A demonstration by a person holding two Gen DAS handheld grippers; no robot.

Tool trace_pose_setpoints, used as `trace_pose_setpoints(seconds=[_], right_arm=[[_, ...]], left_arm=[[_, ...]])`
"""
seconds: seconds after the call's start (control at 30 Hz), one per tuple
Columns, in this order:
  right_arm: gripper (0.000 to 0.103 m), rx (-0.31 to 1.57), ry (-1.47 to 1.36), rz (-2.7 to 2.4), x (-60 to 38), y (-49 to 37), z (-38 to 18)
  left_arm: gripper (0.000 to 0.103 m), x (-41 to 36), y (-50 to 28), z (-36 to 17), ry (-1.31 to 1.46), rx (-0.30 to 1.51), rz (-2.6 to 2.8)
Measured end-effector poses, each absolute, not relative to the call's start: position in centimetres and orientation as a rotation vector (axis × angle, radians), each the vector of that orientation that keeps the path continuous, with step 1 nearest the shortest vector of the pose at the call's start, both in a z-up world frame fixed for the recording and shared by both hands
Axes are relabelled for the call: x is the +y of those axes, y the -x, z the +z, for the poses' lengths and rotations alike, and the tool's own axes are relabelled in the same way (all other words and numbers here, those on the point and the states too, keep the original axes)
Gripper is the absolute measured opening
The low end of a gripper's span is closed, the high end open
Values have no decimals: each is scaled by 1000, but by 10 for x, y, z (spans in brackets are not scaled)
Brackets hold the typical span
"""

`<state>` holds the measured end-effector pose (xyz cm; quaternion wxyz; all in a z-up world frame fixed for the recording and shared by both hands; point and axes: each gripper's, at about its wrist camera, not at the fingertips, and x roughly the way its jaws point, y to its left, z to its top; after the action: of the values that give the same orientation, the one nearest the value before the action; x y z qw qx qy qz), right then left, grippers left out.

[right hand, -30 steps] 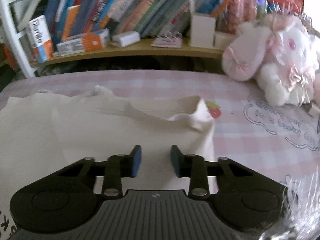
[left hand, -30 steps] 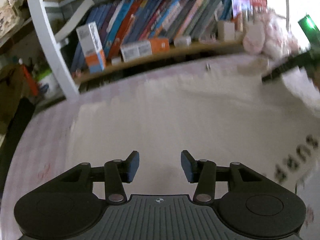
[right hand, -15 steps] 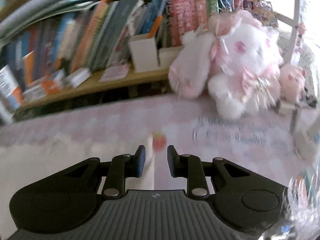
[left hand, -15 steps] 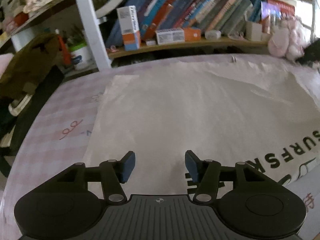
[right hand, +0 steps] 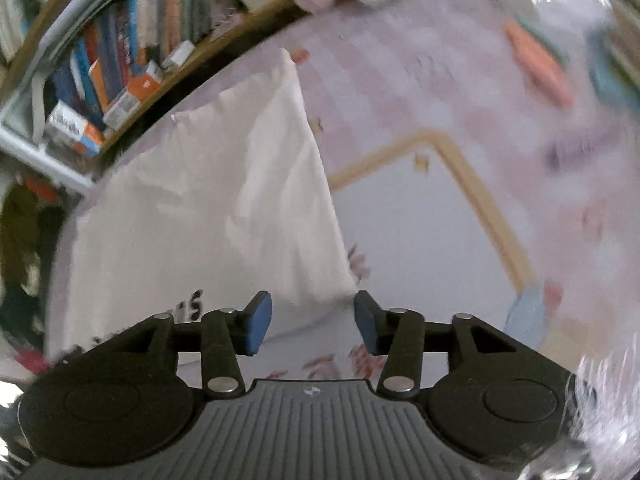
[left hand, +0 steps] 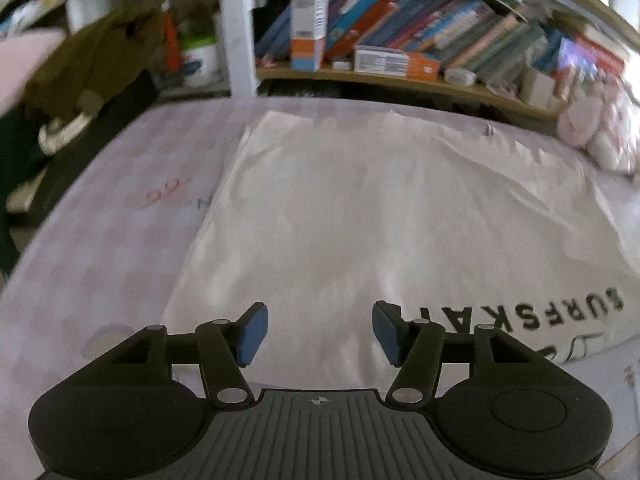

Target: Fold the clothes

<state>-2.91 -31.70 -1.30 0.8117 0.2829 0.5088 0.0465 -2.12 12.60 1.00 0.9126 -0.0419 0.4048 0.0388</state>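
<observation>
Meanwhile, a cream garment (left hand: pixel 384 216) lies spread on a pink checked counter (left hand: pixel 104 240) below a crowded bookshelf (left hand: pixel 400 40), its side edges straight and a layer doubled over at the far right. Both tools hang over its near edge with nothing between their blue pads: the left gripper (left hand: pixel 320 332), jaws wide apart, above the cloth's near left part, and the right gripper (right hand: pixel 313 322), jaws likewise parted, over the garment's near right corner (right hand: pixel 340 292). Judging by this, a fold is between grasps; whether it is a first or a later fold cannot be told. The next grasp would need each tool to pinch a hem cleanly. Black print on the cloth reads partly "SURFSKAT"; the bookshelf labels are too blurred to read.
</observation>
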Motion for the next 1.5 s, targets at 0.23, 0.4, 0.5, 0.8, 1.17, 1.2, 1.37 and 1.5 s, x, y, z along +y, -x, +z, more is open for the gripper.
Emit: trace_pose_setpoints(seconds=[0.23, 0.4, 0.5, 0.8, 1.17, 1.2, 1.37, 1.5], right_arm=[[41, 1071, -976, 32, -326, 32, -37], [38, 1042, -1102, -39, -331, 25, -50], [36, 1022, -1111, -46, -329, 20, -50], [5, 836, -824, 63, -298, 28, 8], [6, 991, -790, -99, -311, 30, -35], [10, 993, -768, -107, -311, 30, -33], [23, 933, -516, -150, -290, 36, -10], [36, 797, -193, -160, -256, 42, 13]], left_arm=[[59, 159, 35, 3, 415, 835, 122], [59, 184, 52, -9, 641, 819, 157], [59, 192, 58, -14, 700, 819, 182], [59, 213, 72, -25, 816, 792, 220], [59, 229, 79, -32, 910, 774, 216], [59, 230, 80, -32, 925, 772, 217], [59, 238, 85, -36, 998, 763, 223], [59, 243, 87, -40, 1068, 748, 234]])
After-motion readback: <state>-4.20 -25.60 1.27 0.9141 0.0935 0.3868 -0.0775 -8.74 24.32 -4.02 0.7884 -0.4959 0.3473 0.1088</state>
